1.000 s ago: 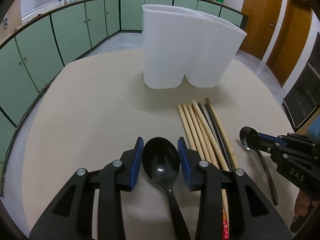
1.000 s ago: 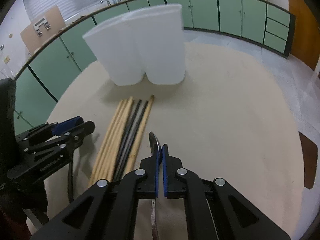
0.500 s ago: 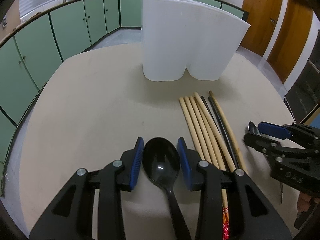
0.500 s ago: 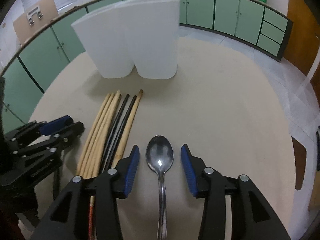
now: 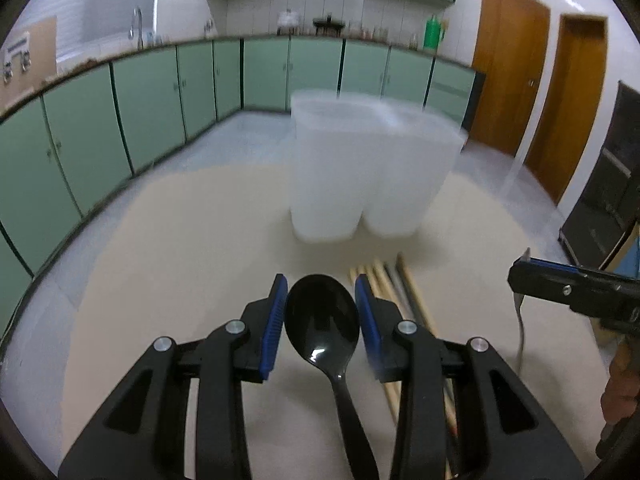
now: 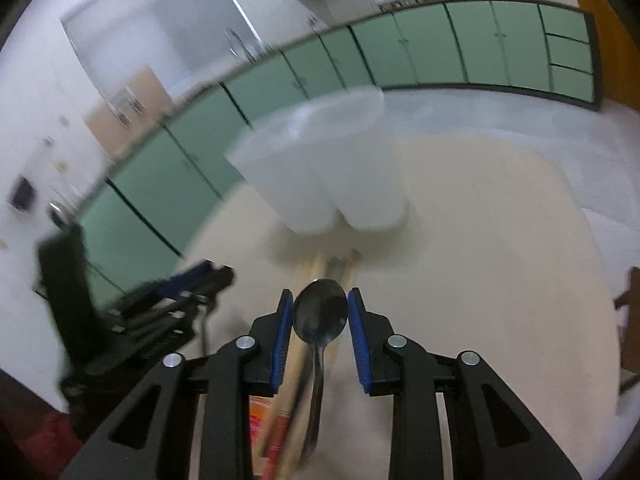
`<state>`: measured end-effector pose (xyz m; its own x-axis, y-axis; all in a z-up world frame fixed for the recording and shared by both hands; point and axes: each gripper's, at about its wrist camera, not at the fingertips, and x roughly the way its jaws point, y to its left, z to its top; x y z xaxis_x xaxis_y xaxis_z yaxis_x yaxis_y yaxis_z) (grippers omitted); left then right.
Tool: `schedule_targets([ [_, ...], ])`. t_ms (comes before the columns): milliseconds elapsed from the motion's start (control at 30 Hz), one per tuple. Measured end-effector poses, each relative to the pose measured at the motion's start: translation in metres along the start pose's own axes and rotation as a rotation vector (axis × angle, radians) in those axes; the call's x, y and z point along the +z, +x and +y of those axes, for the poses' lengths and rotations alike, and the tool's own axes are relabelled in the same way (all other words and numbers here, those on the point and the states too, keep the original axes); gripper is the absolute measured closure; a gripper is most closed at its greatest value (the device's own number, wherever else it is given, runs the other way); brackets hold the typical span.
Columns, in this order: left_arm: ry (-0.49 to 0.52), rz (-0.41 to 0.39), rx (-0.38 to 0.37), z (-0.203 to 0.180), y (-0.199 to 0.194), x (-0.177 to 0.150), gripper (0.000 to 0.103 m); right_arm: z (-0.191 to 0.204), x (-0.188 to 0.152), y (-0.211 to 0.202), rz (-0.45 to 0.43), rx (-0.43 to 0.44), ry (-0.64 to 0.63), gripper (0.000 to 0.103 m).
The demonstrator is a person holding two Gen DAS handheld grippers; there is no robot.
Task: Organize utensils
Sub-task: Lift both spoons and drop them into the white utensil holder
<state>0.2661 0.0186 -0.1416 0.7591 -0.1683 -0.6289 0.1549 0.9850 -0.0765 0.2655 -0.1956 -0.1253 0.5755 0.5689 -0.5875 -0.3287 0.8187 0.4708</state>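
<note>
Above the beige table (image 5: 168, 248), both grippers clamp spoon bowls, left gripper (image 5: 321, 312) black spoon (image 5: 321, 316), right gripper (image 6: 319, 317) metal spoon (image 6: 320, 314); carry each level, then tip handle-first into the white holder (image 5: 360, 176).

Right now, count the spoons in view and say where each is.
2. The black spoon sits between the left gripper pads; the metal spoon sits between the right gripper pads. None elsewhere visible.
</note>
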Motion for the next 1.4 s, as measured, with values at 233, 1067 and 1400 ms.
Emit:
schedule_targets([
  [233, 0.007, -0.155, -0.009, -0.009, -0.027, 0.02, 0.069, -0.005, 0.022, -0.018, -0.106, 0.091, 0.034, 0.076],
  [1067, 0.043, -0.447, 0.111, -0.045, 0.03, 0.179, 0.069, 0.035, 0.179, -0.002, -0.365, -0.183, -0.219, 0.076],
  [1400, 0.024, -0.366, 0.095, -0.024, 0.067, 0.163, 0.069, 0.03, 0.16, 0.045, -0.28, -0.232, -0.25, 0.076],
])
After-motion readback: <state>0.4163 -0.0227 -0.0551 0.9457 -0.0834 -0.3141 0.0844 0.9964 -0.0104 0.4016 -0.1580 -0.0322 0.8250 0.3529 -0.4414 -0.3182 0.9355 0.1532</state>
